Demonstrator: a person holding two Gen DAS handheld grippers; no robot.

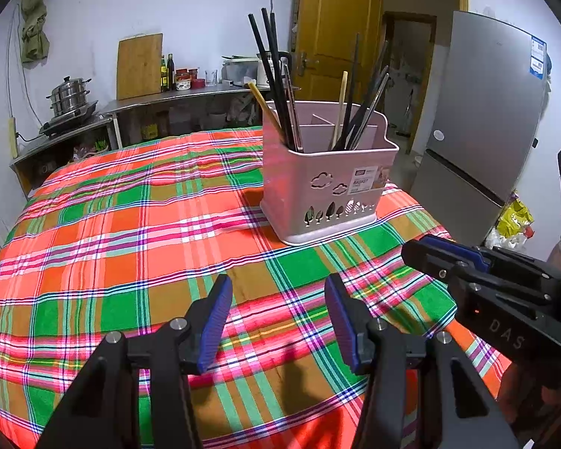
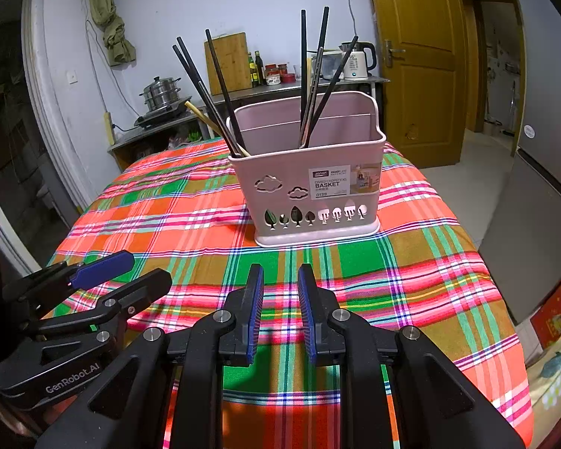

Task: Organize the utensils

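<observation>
Chopsticks (image 2: 220, 86) stand in two bunches, left and right, inside a pink divided basket (image 2: 306, 183) that sits toward the far side of the plaid tablecloth (image 2: 411, 262). Nearer, the right gripper (image 2: 279, 307) hangs above the cloth with its blue pads a narrow gap apart, holding nothing. Just to its left, the left gripper (image 1: 278, 321) is spread wide and likewise empty.
</observation>
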